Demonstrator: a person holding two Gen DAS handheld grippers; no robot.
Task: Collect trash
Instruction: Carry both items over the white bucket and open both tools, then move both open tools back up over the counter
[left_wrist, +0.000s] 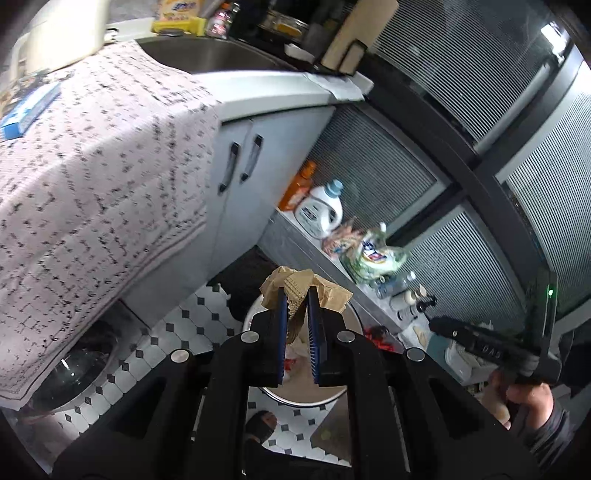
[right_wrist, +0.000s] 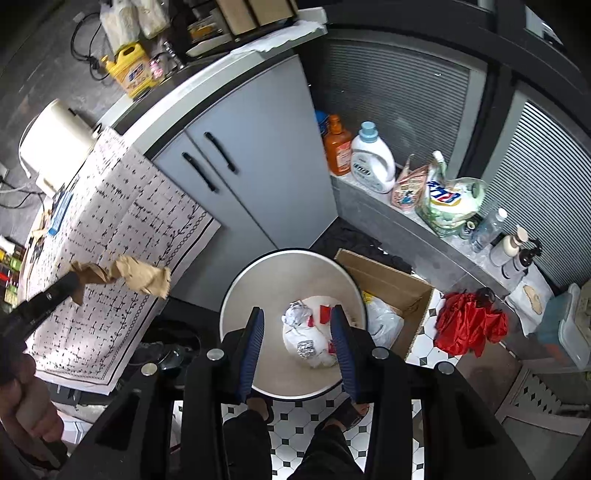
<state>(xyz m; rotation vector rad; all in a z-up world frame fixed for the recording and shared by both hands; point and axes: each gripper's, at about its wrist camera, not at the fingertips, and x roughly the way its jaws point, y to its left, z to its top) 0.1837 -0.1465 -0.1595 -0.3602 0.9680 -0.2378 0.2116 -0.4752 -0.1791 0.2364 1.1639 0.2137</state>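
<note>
Left gripper (left_wrist: 298, 295) pinching crumpled brown paper (left_wrist: 325, 291) between its blue pads, held above the round bin (right_wrist: 236, 291) — off to that bin's left side in the right wrist view. Right gripper (right_wrist: 297, 317) spread, nothing between the fingers, poised right over the bin mouth. Inside the bin — foil balls (right_wrist: 306, 349), white wrappers, red scraps. Cardboard box (right_wrist: 388, 280) just beside it on the tiled floor (right_wrist: 291, 439).
</note>
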